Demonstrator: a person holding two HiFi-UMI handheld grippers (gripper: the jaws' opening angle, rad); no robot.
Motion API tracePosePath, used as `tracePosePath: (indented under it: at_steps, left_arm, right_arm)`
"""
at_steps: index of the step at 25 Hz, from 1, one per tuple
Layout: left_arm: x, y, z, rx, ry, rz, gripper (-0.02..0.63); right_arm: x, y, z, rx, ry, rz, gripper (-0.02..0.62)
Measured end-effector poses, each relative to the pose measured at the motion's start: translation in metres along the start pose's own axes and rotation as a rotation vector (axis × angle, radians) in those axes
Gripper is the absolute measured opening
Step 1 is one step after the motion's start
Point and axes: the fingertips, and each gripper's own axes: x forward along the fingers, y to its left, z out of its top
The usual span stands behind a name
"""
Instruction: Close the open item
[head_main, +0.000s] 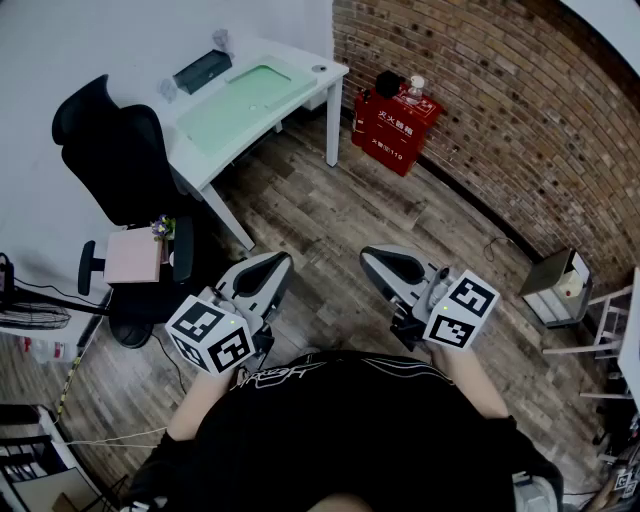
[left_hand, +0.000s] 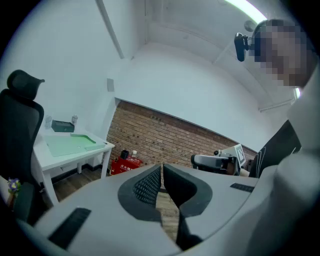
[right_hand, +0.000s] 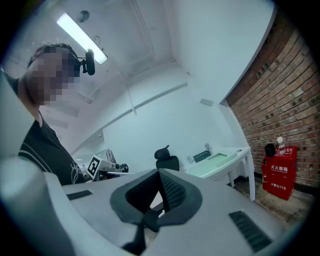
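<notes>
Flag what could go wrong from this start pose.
1. Target unclear: the dark case on the desk is too small to tell whether it is open.
2. The office chair stands close beside the desk and could block the approach.
3. Left gripper and right gripper are shut, empty, well short of the desk.

A white table (head_main: 275, 52) stands on the wood floor (head_main: 320, 210). A green mat (head_main: 245, 100) covers its middle, and a dark box (head_main: 202, 70) lies along its wall edge.
</notes>
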Motion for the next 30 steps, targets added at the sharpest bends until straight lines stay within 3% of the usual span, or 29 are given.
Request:
tracePosePath:
  at_steps: [6, 11, 14, 16, 18, 22, 30]
  left_arm:
    - [0.012, -0.022, 0.001, -0.003, -0.007, -0.015, 0.043]
    - [0.024, -0.027, -0.002, -0.015, -0.008, 0.05, 0.043]
    - [0.03, -0.033, -0.004, 0.015, -0.023, 0.071, 0.046]
    - [0.033, -0.038, -0.006, 0.018, -0.037, 0.074, 0.094]
    - [0.036, -0.041, -0.007, 0.014, -0.049, 0.078, 0.221]
    - [0.038, -0.041, -0.008, 0.023, -0.081, 0.122, 0.251]
    - [0.056, -0.007, -0.012, 0.032, -0.082, 0.179, 0.291]
  right_arm:
    - [-0.024, -0.005, 0.007, -0.027, -0.002, -0.018, -0.001]
    - [-0.049, -0.013, 0.021, -0.057, -0.064, -0.029, -0.01]
    - [-0.062, -0.02, 0.019, -0.068, -0.053, -0.038, 0.107]
    - [-0.072, -0.025, 0.017, -0.077, -0.047, -0.056, 0.149]
    - [-0.084, -0.031, 0.015, -0.085, -0.045, -0.078, 0.172]
    - [-0.102, -0.048, 0.009, -0.081, -0.035, -0.118, 0.235]
    - [-0.097, -0.085, 0.001, -0.066, -0.023, -0.15, 0.275]
